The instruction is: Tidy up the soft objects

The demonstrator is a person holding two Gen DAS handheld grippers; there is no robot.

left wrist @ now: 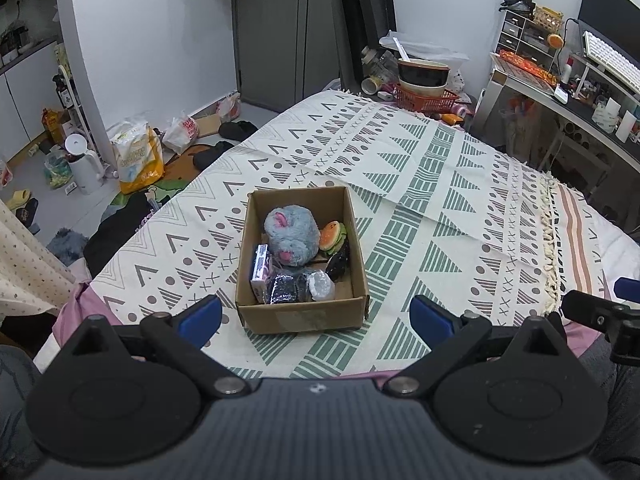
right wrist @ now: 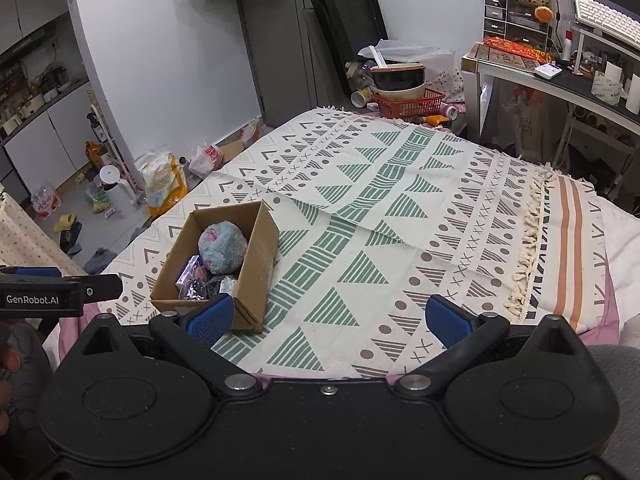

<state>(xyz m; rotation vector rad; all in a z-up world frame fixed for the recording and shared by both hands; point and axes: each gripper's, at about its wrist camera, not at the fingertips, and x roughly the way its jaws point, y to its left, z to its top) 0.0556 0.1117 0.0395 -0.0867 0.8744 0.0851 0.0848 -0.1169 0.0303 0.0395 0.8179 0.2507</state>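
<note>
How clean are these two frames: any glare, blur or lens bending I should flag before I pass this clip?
Left wrist view: even indoor light, the cardboard box and grey plush toy sharp, the wrapped packet showing small glints, walls bowing at the edges. Right wrist view: same soft light, patterned cloth crisp with faint shadows, strong fisheye curve on the wall, no motion blur. Both grippers are in focus.

"GenRobot.AI" in white on the left tool [right wrist: 60, 288] body.

One box [left wrist: 301, 317]; one plush [left wrist: 291, 235]; one burger toy [left wrist: 333, 236]; one carton [left wrist: 261, 267]; two grippers [left wrist: 316, 316] [right wrist: 328, 318]; one basket [left wrist: 426, 101]; two stacked bowls [left wrist: 423, 72].
</note>
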